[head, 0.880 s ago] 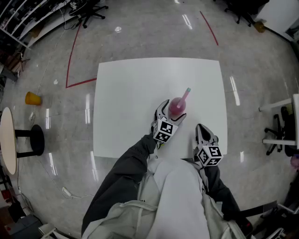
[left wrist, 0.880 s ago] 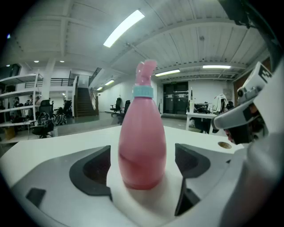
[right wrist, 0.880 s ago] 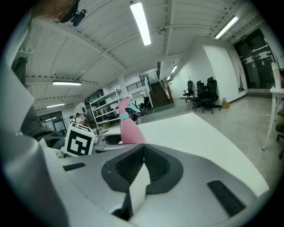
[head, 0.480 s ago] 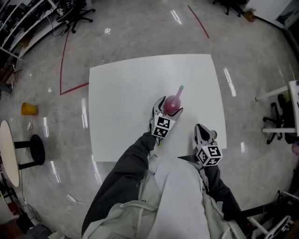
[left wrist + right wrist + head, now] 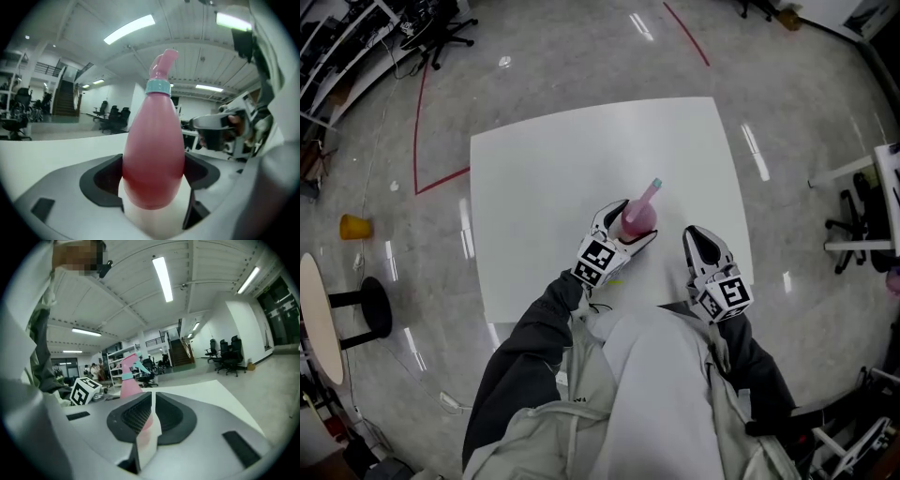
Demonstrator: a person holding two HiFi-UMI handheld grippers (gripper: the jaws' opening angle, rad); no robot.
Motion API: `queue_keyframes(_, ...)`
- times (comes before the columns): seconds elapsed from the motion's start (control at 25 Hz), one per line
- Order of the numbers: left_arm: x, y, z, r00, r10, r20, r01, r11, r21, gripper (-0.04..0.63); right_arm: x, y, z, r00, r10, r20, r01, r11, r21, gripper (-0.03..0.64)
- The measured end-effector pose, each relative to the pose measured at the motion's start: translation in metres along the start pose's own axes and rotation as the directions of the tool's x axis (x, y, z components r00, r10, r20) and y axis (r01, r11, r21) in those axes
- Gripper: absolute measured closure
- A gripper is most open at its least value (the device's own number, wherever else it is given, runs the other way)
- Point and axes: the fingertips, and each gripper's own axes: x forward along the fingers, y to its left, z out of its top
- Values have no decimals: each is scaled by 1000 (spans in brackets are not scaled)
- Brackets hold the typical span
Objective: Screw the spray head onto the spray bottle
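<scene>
Spray bottle point(image 5: 636, 218) stands upright on the table point(image 5: 544, 178), spray head point(image 5: 651, 190) uppermost. Left gripper point(image 5: 152, 178) clamps its body; right gripper point(image 5: 152, 411) is closed, empty.

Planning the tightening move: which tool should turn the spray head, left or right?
Right, probably. The left tool clamps the pink spray bottle, steadying it; the right tool is shut, empty and free beside it, but must open first.

The spray bottle point(image 5: 130, 379)'s lower half is hidden behind the right tool point(image 5: 153, 404).
</scene>
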Motion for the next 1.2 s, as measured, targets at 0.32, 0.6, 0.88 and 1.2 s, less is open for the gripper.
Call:
queue_keyframes(0.32, -60, -49, 44, 986, -159, 59, 154, 985, 75, 186, -1, 45, 108, 936, 332, 120, -312, 937, -156, 617)
queue_keyframes(0.6, -73, -57, 50, 989, -133, 67, 128, 988, 84, 186, 8, 96, 99, 843, 537, 45, -515, 827, -227, 498)
queue_keyframes(0.88, -87, -77, 49, 960, -280, -25, 281, 955, 95, 186, 1, 146, 107, 650, 738, -182, -754, 597, -273, 327)
queue_keyframes(1.2, -77, -47, 52, 990, -141, 30, 141, 990, 7, 186, 18, 148, 117, 693, 715, -86, -707, 652, -276, 553)
